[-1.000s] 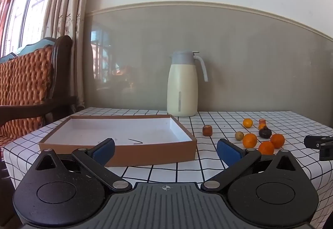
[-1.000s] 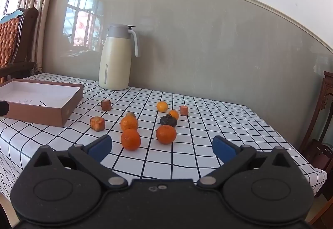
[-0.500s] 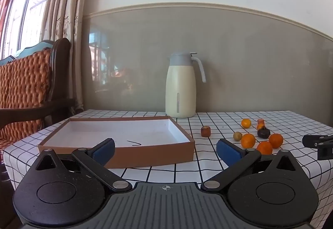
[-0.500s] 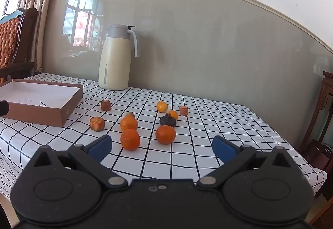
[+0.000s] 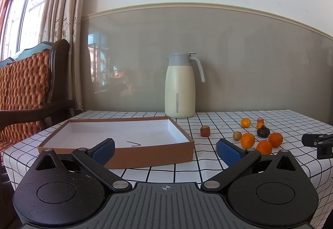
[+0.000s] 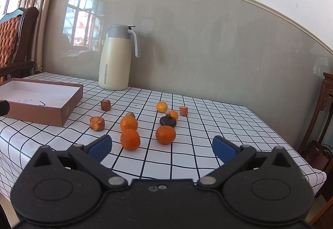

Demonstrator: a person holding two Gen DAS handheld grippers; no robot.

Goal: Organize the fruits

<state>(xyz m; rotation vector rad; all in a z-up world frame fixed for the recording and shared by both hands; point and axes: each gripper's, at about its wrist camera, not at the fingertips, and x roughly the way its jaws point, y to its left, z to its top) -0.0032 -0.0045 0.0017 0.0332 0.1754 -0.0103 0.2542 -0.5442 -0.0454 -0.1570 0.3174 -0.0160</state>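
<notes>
Several oranges lie on the checked tablecloth; the nearest orange (image 6: 130, 139) and another orange (image 6: 165, 134) sit just beyond my right gripper (image 6: 162, 147), which is open and empty. A dark shrivelled fruit (image 6: 168, 121), a small green fruit (image 6: 130, 114) and brown fruit chunks (image 6: 97, 123) lie among them. An empty brown box with a white inside (image 5: 116, 134) lies in front of my left gripper (image 5: 165, 149), which is open and empty. The oranges also show in the left wrist view (image 5: 247, 140), to the right of the box (image 6: 39, 100).
A cream thermos jug (image 5: 180, 85) stands at the back by the wall. A wooden chair with orange cushion (image 5: 25, 87) stands left of the table. Another dark wooden chair (image 6: 320, 125) stands at the right. The table's front edge runs just under both grippers.
The left wrist view has tilted up slightly, so the box and fruit sit a little lower in it. The right gripper has barely moved. Both stay open.
</notes>
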